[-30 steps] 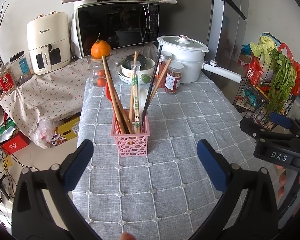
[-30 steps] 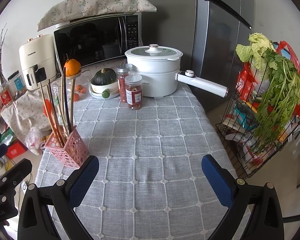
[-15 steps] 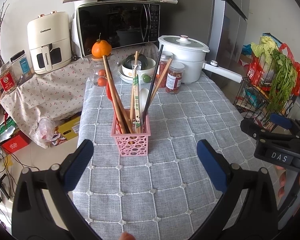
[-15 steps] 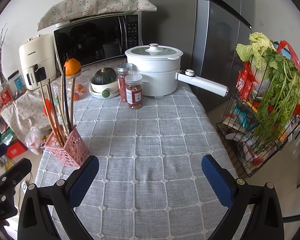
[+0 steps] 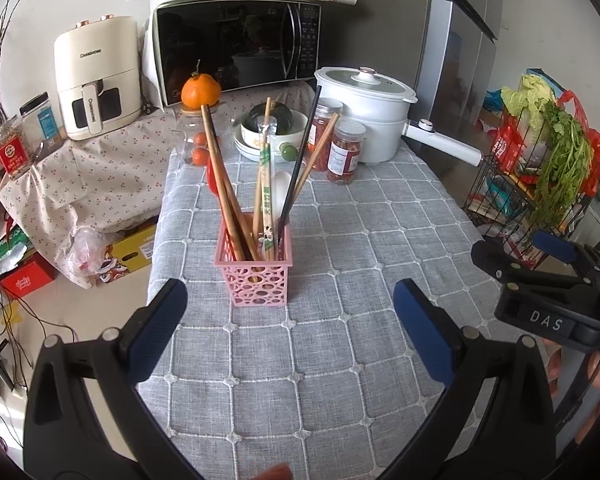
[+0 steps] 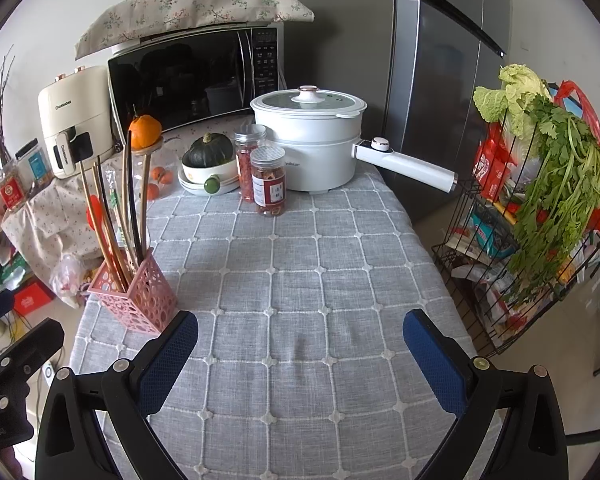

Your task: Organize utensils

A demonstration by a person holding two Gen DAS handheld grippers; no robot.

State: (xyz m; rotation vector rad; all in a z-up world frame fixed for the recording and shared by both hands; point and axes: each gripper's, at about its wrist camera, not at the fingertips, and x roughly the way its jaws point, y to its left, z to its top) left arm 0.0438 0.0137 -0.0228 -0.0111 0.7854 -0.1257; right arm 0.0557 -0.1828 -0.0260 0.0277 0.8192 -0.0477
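A pink perforated basket (image 5: 257,276) stands on the grey checked tablecloth (image 5: 340,344), just ahead of my left gripper (image 5: 290,326). In it stand several wooden chopsticks (image 5: 220,184), a black chopstick (image 5: 300,160), a wrapped pair (image 5: 265,184), a white spoon (image 5: 280,196) and a red utensil (image 5: 212,178). The left gripper is open with nothing between its blue pads. In the right wrist view the basket (image 6: 138,294) sits at the left, beside the open, empty right gripper (image 6: 300,354). The right gripper's body (image 5: 548,300) shows at the right of the left wrist view.
At the table's far end stand a white electric pot (image 6: 312,148) with a long handle, two jars (image 6: 268,182), a bowl with a green squash (image 6: 208,160) and an orange (image 5: 201,90) on a jar. A microwave (image 5: 236,46), an air fryer (image 5: 96,80), a fridge (image 6: 440,72) and a wire rack of greens (image 6: 540,208) surround the table.
Both views have barely shifted. The grippers stay open and the basket with its utensils stands in the same place.
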